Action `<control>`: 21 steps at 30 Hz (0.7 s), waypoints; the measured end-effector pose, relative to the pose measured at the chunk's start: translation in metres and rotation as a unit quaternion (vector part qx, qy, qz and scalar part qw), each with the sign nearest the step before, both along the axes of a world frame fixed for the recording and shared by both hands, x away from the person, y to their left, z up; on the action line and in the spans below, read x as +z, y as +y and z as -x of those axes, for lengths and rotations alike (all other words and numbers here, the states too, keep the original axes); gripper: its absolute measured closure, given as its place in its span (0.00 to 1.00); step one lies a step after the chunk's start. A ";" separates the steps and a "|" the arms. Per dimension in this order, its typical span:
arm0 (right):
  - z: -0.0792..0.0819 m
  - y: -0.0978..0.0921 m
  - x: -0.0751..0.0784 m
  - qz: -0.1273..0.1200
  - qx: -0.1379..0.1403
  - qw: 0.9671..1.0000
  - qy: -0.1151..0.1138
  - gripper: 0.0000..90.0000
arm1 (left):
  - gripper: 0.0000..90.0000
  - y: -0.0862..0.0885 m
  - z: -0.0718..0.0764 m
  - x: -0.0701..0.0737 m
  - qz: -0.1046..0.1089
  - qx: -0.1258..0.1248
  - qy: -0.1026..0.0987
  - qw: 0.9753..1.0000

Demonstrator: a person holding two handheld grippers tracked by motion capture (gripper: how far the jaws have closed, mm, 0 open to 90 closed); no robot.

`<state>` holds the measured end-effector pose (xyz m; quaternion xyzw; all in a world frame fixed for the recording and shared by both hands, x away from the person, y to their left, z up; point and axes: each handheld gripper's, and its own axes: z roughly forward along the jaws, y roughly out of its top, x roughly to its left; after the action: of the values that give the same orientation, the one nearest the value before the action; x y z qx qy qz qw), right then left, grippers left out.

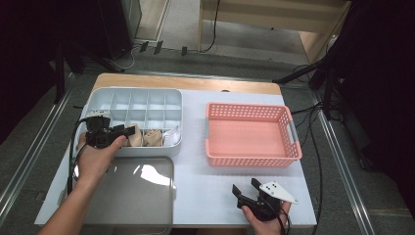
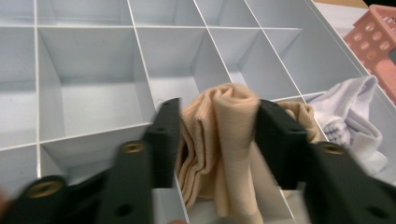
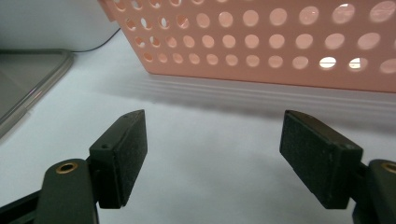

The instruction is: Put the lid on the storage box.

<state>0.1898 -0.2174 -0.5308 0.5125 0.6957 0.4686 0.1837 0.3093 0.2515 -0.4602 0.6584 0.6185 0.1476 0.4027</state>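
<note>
- Right claw (image 1: 243, 192): at the near edge of the counter (image 1: 215, 186), jaws wide apart and holding nothing; the right gripper view shows it aimed at the perforated near wall of the pink basket (image 3: 289, 42).
- Clear lid (image 1: 132, 191): flat on the counter, just in front of the organizer.
- Left claw (image 2: 215, 140): clamped on a rolled beige sock (image 2: 224, 140), which sits at the near row of the grey divided organizer (image 1: 132, 100), apparently lifted slightly above its compartment.
- Near row, further along: a second beige sock (image 1: 152, 138), then a white sock (image 2: 348, 112).
- Pink basket: beside the organizer, holding nothing.
- Progress, judged: early stage. One sock gripped; none transferred; two socks still in compartments.
</note>
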 end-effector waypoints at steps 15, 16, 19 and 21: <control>-0.001 0.000 -0.001 0.000 -0.001 1.000 0.001 0.27 | 0.90 0.001 -0.020 -0.006 -0.003 -0.036 0.098 0.995; -0.001 0.000 -0.001 -0.001 -0.002 1.000 0.003 0.27 | 0.89 0.000 -0.022 -0.007 -0.002 -0.039 0.104 0.994; -0.001 0.000 -0.001 -0.002 -0.004 1.000 0.005 0.27 | 0.86 0.001 -0.024 -0.009 0.004 -0.041 0.107 0.993; -0.001 0.000 -0.001 -0.002 -0.004 1.000 0.006 0.27 | 0.84 0.001 -0.021 -0.008 0.004 -0.039 0.097 0.995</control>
<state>0.1904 -0.2171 -0.5315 0.5184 0.6935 0.4665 0.1807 0.3307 0.2527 -0.4685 0.6919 0.6287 0.0651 0.3489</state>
